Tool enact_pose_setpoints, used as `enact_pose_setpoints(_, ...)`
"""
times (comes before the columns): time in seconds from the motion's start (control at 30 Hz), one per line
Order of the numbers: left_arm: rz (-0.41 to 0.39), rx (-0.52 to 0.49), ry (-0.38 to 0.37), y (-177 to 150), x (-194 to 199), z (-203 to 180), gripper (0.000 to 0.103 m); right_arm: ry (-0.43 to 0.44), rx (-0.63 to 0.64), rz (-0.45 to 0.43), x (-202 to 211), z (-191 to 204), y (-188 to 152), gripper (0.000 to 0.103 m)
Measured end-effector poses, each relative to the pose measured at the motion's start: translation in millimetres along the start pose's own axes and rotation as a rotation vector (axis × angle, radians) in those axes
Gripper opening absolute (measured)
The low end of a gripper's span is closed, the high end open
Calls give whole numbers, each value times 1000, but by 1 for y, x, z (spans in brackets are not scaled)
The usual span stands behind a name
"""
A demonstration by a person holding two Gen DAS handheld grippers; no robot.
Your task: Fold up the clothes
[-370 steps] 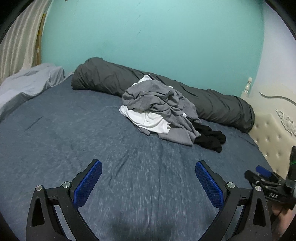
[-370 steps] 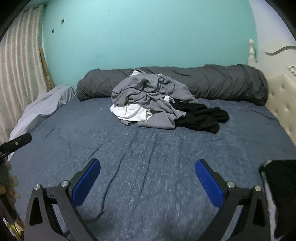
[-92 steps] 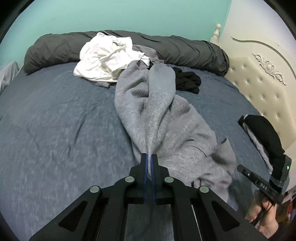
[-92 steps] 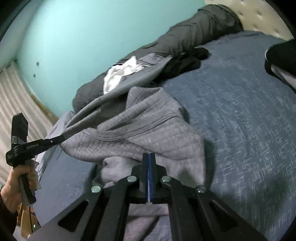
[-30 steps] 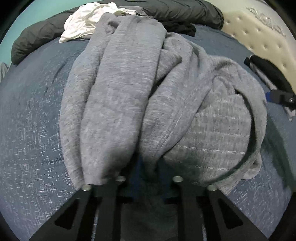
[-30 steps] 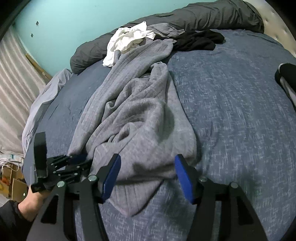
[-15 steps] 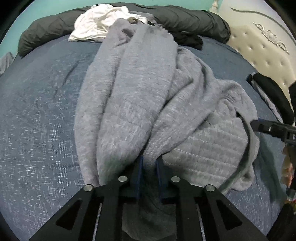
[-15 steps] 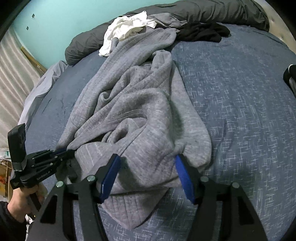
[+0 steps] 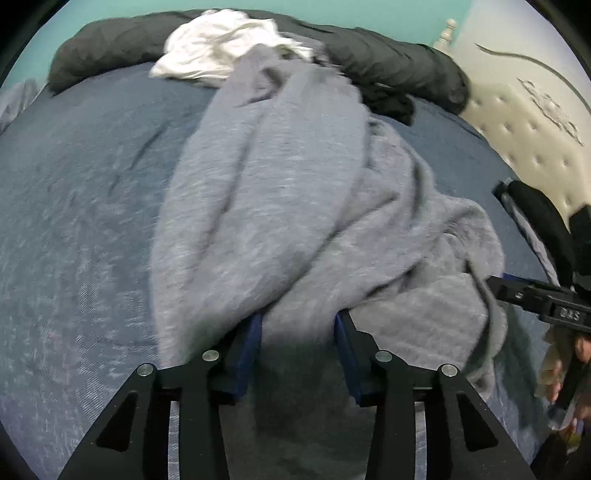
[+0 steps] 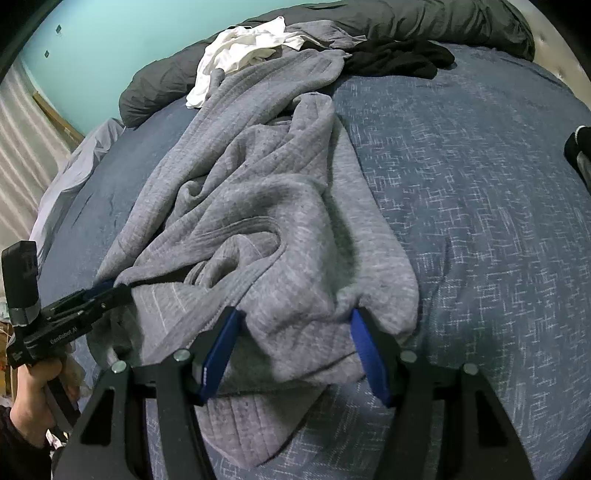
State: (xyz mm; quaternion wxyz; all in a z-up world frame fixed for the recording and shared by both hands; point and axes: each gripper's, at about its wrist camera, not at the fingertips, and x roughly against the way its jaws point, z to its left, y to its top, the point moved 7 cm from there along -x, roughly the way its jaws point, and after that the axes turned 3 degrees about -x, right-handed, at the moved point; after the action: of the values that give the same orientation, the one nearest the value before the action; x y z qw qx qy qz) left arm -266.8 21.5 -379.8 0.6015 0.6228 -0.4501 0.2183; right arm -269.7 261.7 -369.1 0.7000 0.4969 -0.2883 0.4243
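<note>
Bed [image 10: 498, 192]: blue-grey cover, takes up most of both views. Rolled dark duvet [image 10: 406, 18] along the far edge against the teal wall.

Grey sweatshirt [image 10: 266, 206]: the garment in hand. Lies bunched in a long heap down the middle of the bed, near end just under both grippers, far end reaching the pile by the duvet. Not spread flat; sleeves and hem cannot be told apart in the folds.

White garment [image 10: 240, 51] and black garment [image 10: 399, 55]: at the far end, the white one touching the grey sweatshirt's far end.

Left gripper [image 9: 297, 332]: jaws opening, grey cloth between the blue pads, which look to be letting it go. Right gripper [image 10: 295, 343]: jaws spread wide, straddling a hump of the same cloth, pads beside it, not pinching.

Judgement: garment laid down, next step is finding edges to flatten it.

Risks:
- Cloth snagging on a left pad as it opens, dragging the heap if the hand lifts.
- Right gripper closing on the hump would take several layers at once, so a pull would tighten the tangle.
- A pull toward the near edge may drag the white garment along.
</note>
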Motion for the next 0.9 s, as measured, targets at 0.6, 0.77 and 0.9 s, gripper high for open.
enact_pose_setpoints(0.6,53,-108,85,-11,0,9,47,-27,37,-18,-9,5,7,57)
enact_pose_setpoints(0.77,46,-112,65,-12,11,6,12,-28,79,-44,-3,12,7,9)
enact_pose_setpoints(0.9,-2,-132,75,2,39,1,8,-29,131,-110,23,22,18,4)
